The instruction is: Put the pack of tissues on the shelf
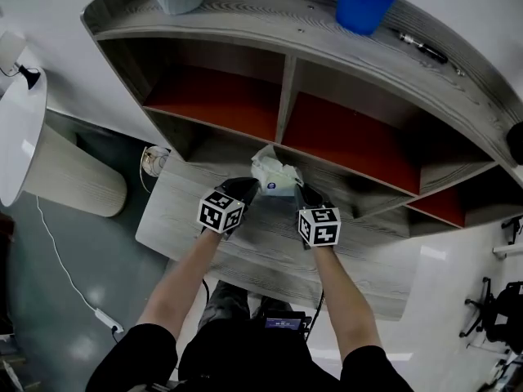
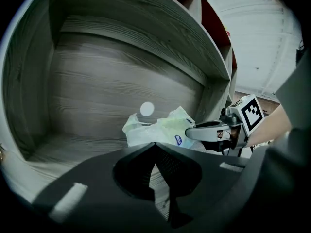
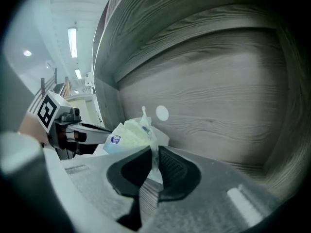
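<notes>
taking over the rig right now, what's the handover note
Left gripper: fingers closed at the edge of the pale green plastic pack of tissues, seemingly pinching its wrapper.
Right gripper: fingers shut on the wrapper's other end.
Pack: low over the lower board of the grey wooden shelf unit; contact unclear.
Done: pack brought to the shelf.
To do: set it down, open both, back out.

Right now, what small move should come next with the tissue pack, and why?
Probably lower the pack of tissues onto the shelf board: the left gripper and the right gripper each seem to pinch its wrapper, and it looks barely above the wood.
</notes>
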Available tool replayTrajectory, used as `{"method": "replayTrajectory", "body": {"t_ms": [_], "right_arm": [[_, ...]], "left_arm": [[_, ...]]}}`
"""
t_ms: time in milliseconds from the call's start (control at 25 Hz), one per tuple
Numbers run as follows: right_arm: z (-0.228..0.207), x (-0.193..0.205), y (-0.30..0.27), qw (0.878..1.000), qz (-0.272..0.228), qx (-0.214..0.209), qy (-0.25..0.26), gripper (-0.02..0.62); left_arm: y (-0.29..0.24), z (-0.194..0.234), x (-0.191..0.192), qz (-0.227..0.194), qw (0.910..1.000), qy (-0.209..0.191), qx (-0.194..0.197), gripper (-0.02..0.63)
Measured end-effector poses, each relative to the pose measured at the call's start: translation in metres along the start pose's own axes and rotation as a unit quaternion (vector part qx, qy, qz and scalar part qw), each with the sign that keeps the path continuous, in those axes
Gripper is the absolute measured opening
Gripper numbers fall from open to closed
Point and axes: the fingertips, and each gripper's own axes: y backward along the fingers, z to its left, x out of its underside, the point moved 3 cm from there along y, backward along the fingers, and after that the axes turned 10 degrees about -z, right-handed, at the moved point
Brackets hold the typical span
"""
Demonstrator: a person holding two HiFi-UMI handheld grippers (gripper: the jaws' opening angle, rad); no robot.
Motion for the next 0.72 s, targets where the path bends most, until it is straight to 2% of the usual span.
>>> {"method": "replayTrajectory", "body": {"t_ms": [320,720], "right_arm": [[-0.003,0.024,-0.014,1.0,0.009,0.0,0.013,0.032],[0.0,0.049,-0.021,0.997,0.062,-0.035,-0.004,0.072]], "left_arm": [[-0.008,0.01,0.026,0.006,0.9998,0.011,-0.014,-0.002],[-0.008,0.015,0.044,0.045,0.9987,0.011,-0.021,-0.002]]}}
